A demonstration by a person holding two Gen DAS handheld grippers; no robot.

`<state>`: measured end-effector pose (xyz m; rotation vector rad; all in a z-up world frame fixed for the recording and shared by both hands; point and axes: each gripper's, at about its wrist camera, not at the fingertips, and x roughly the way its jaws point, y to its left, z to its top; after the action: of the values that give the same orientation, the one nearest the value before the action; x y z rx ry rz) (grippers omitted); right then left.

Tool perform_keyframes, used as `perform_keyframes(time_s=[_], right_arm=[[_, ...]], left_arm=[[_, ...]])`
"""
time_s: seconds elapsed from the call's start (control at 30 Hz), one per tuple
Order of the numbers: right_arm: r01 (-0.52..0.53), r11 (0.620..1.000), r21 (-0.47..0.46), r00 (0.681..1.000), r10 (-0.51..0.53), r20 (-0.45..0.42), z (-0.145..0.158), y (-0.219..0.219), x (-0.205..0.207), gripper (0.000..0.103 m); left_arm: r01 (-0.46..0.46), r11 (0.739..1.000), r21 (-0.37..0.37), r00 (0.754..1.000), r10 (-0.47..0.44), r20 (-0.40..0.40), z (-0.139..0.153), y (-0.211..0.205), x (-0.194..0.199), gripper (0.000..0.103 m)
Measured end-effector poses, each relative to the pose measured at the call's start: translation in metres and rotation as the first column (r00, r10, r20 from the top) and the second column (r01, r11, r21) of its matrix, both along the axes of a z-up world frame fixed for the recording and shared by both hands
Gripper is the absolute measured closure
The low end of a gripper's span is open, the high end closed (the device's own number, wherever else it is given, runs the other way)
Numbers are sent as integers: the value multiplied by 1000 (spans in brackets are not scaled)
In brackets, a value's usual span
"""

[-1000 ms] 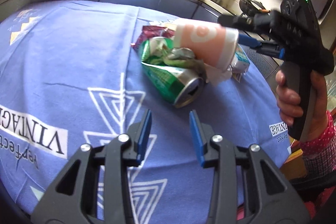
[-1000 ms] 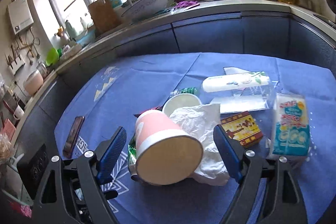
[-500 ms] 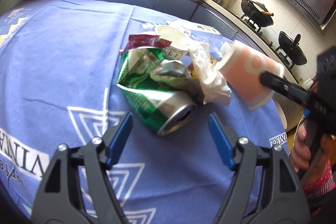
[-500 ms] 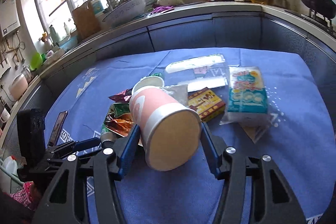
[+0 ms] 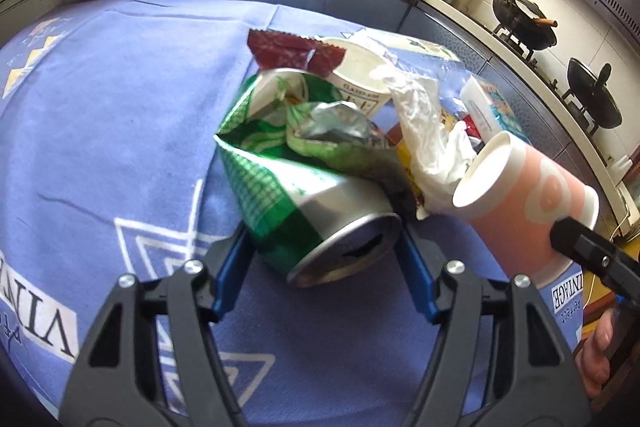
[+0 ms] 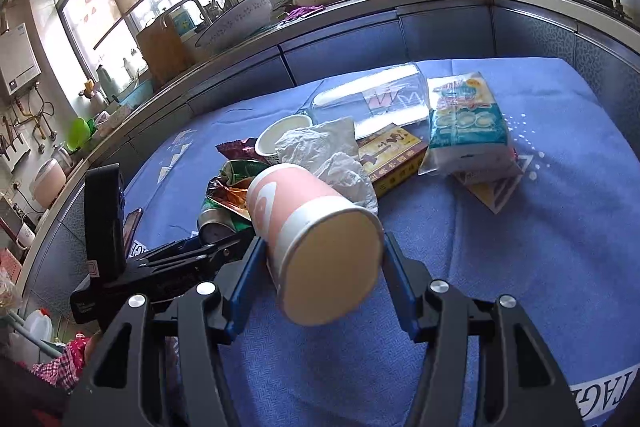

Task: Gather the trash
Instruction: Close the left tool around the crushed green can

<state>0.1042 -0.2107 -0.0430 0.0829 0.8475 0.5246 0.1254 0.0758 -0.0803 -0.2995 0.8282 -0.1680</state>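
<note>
Left wrist view: your left hand-held gripper (image 5: 322, 263) has just been closing around the crushed green can (image 5: 316, 211), which lies on the blue-clothed counter (image 5: 120, 115); pad contact cannot be confirmed, so close fully before lifting. Right wrist view: your right hand-held gripper (image 6: 324, 267) clamps the pink paper cup (image 6: 316, 243) near its base, above the counter; next, carry it to a bin, none visible.

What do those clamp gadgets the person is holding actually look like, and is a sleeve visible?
Each hand-held gripper, left and right, has black plastic arms with cut-out openings, silver pivot bolts and blue finger pads. The left one shows a chunky black body. Below it is a red-and-white checked sleeve.
</note>
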Motion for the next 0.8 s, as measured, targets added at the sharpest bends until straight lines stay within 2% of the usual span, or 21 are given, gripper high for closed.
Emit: perform_keyframes(time_s=[0.3, 0.5, 0.67, 0.8], right_arm=[[-33, 999, -16, 999, 33, -3, -2, 12, -8, 46], [-61, 998, -15, 998, 61, -8, -3, 24, -10, 46], [-72, 997, -14, 997, 72, 0, -1, 32, -13, 46], [-66, 998, -10, 998, 66, 16, 2, 31, -15, 46]], left_arm=[[18, 1000, -4, 1000, -18, 2, 2, 28, -36, 40], [-37, 999, -10, 999, 38, 15, 7, 59, -65, 40], [-85, 996, -19, 994, 86, 60, 22, 77, -77, 40], [-62, 998, -7, 992, 62, 106, 36, 73, -79, 40]])
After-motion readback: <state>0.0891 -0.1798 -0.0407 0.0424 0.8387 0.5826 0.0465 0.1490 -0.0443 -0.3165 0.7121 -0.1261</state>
